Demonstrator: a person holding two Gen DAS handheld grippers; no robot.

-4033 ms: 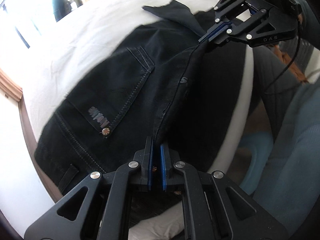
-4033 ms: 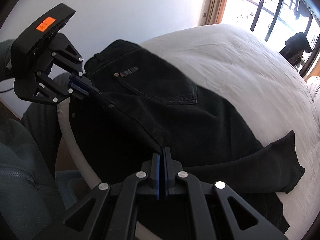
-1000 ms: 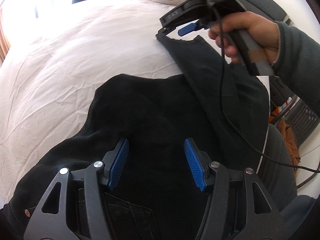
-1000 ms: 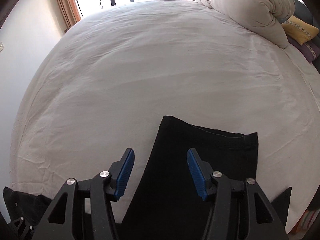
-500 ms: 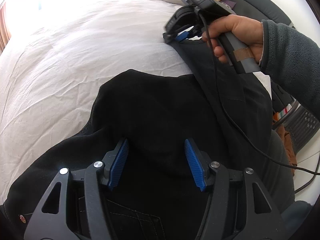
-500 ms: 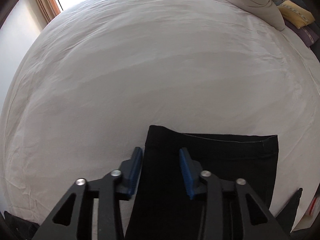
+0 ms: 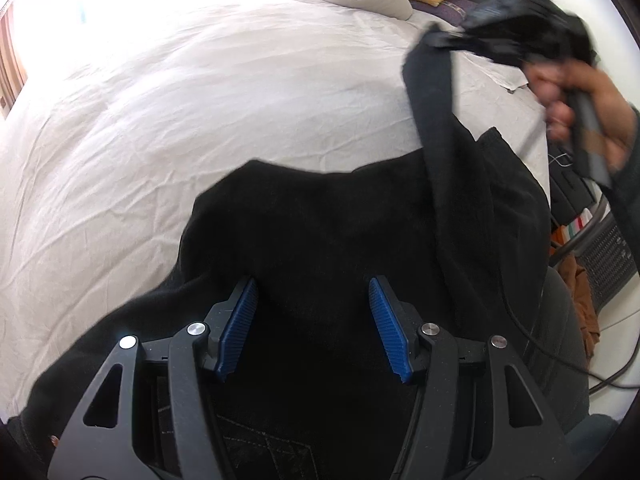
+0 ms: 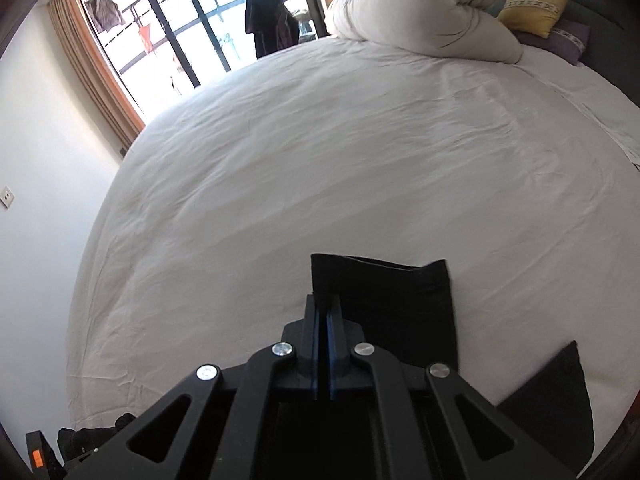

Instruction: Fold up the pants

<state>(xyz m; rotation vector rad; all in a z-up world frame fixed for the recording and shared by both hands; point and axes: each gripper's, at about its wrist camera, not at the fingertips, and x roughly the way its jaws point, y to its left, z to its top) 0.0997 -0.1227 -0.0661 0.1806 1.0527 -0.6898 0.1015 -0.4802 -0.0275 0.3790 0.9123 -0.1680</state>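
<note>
Now black pants (image 7: 328, 216) on white bed (image 7: 200, 92), leg running toward 1 o'clock, hem lifted. Right gripper (image 8: 322, 316) clamped on hem edge; left gripper (image 7: 312, 328) spread wide above seat.

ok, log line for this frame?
task: fold pants | left hand-held gripper: open, over black pants | right hand-held gripper: shut on pant leg hem, lifted off white bed sheet
</note>
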